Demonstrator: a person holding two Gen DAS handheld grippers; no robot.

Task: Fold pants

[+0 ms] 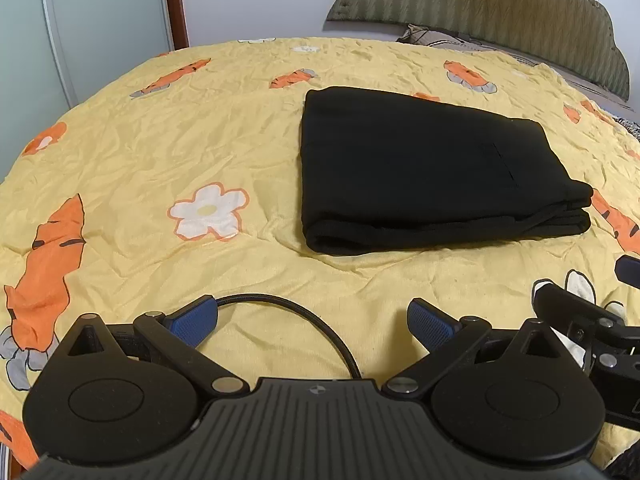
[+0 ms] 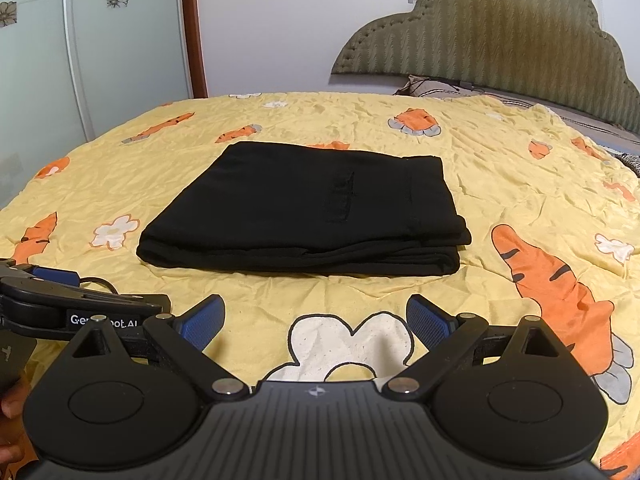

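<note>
The black pants (image 1: 420,168) lie folded in a flat rectangular stack on the yellow bedspread (image 1: 180,140); they also show in the right wrist view (image 2: 308,212). My left gripper (image 1: 314,320) is open and empty, low over the bedspread, well short of the stack's near edge. My right gripper (image 2: 316,322) is open and empty, also short of the stack. The right gripper shows at the right edge of the left wrist view (image 1: 592,324); the left gripper shows at the left edge of the right wrist view (image 2: 60,300).
The bedspread (image 2: 500,184) has orange carrot and white flower prints and is wrinkled. A green padded headboard (image 2: 500,32) and pillows (image 1: 460,40) stand at the far right. A wardrobe door (image 2: 100,40) and wall stand beyond the far edge. A black cable (image 1: 312,320) loops by the left gripper.
</note>
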